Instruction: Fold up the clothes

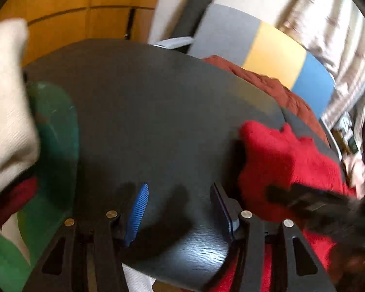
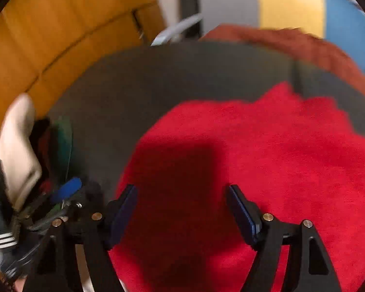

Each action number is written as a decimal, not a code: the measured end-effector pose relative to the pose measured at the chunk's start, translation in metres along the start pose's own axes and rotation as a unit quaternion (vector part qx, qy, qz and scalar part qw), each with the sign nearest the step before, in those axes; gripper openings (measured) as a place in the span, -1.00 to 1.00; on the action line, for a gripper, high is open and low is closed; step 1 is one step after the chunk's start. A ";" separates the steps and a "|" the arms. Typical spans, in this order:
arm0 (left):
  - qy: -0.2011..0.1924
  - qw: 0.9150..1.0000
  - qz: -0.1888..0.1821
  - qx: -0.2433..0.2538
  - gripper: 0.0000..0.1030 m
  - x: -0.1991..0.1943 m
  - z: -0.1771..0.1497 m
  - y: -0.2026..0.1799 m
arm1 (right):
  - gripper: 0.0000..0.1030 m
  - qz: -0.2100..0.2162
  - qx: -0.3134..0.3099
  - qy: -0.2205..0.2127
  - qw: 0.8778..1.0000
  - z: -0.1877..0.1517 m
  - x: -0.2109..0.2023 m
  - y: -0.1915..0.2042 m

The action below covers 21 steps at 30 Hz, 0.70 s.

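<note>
hovering over the dark desk (image 1: 146, 102), left tongs (image 1: 180, 209) apart with nothing between. right tongs (image 2: 182, 209) spread wide above the red garment (image 2: 267, 150) lying on the desk's right side.

No legible text, label, brand or number appeared in either wrist view; motion blur obscured the small items at the frame edges.
</note>
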State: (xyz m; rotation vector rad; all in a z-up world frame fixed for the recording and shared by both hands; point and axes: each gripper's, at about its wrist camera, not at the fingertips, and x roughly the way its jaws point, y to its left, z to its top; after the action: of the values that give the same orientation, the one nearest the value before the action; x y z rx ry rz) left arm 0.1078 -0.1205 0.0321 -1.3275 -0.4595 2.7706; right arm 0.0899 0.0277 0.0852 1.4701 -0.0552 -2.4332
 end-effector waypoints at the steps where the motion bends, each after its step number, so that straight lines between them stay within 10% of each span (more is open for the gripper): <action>1: -0.001 1.000 -0.001 -0.004 0.03 0.000 0.000 0.004 | 0.44 -0.020 -0.015 0.002 1.000 -0.003 0.008 0.010; 2: -0.001 1.000 -0.001 -0.003 0.03 -0.001 0.001 0.007 | 0.30 -0.039 -0.038 -0.003 0.999 -0.005 0.012 0.017; 4: -0.004 1.000 -0.001 0.003 0.03 -0.001 0.002 0.005 | -0.82 -0.059 -0.074 -0.022 0.995 -0.006 0.004 0.016; 10: -0.004 0.998 -0.059 0.036 0.03 0.001 0.007 -0.023 | -0.93 0.023 0.074 -0.096 0.992 -0.024 -0.072 -0.066; 21: 0.073 0.974 -0.187 0.104 0.03 0.041 0.004 -0.126 | -1.00 -0.069 0.301 -0.130 0.942 -0.148 -0.135 -0.252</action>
State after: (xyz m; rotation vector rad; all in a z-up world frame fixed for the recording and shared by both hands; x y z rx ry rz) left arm 0.0667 0.0053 0.0390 -1.2374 -0.3550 2.3260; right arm 0.2183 0.3229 0.0843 1.3778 -0.8470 -2.8655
